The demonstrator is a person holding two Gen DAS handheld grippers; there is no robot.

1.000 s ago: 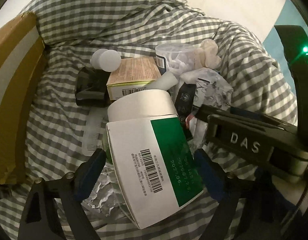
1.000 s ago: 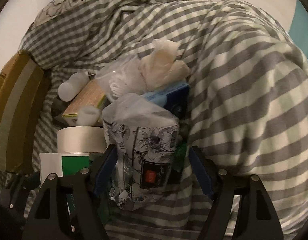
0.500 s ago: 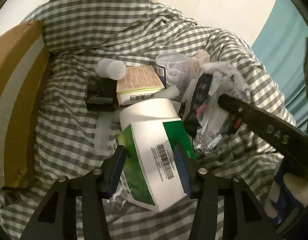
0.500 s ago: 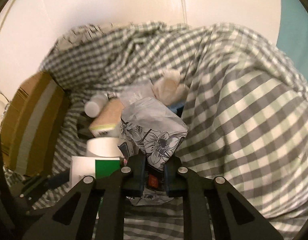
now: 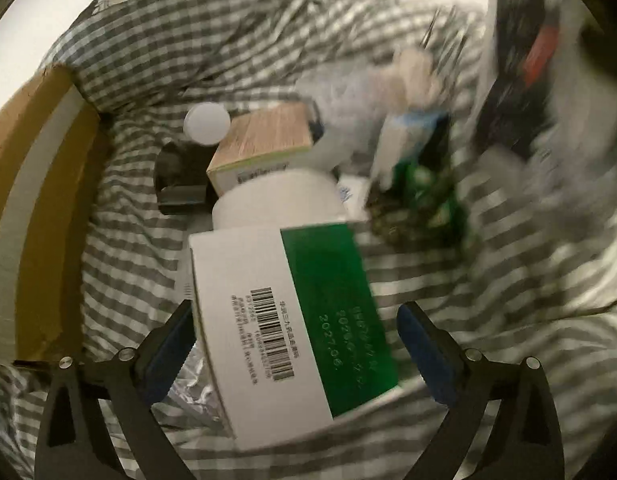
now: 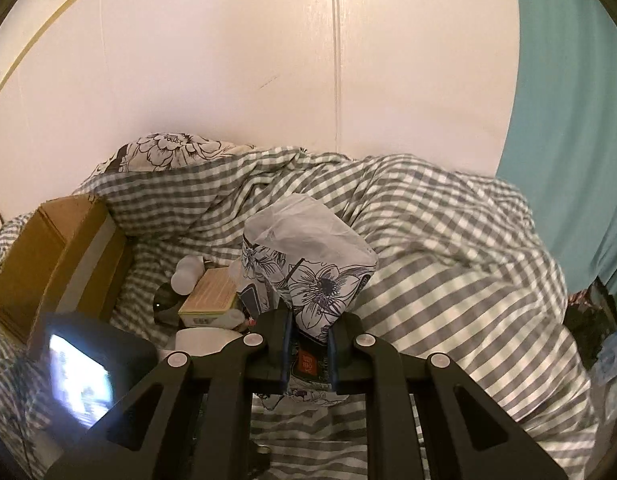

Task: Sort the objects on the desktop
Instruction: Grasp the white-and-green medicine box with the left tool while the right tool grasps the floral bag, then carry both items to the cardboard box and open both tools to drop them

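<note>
A white and green box with a barcode (image 5: 284,304) lies on the checked cloth (image 5: 128,272) between the fingers of my left gripper (image 5: 296,316). Its jaws are opening and stand wide; the right pad is well off the box, the left pad close beside it. My right gripper (image 6: 309,324) is shut on the lower end of a floral tissue pack (image 6: 312,264) and holds it upright above the pile. In the left wrist view that pack is a dark blur (image 5: 520,52) at top right.
Behind the box lie a white roll (image 5: 276,200), a tan carton (image 5: 264,140), a white bottle (image 5: 207,123), a black item (image 5: 180,180), a green packet (image 5: 424,196) and a blue-white box (image 5: 408,136). A cardboard box (image 6: 56,248) stands left; the wall (image 6: 268,60) is behind.
My right gripper closed on the tissue pack and lifted it clear of the pile. My left jaws narrowed around the white and green box, then spread wide again.
</note>
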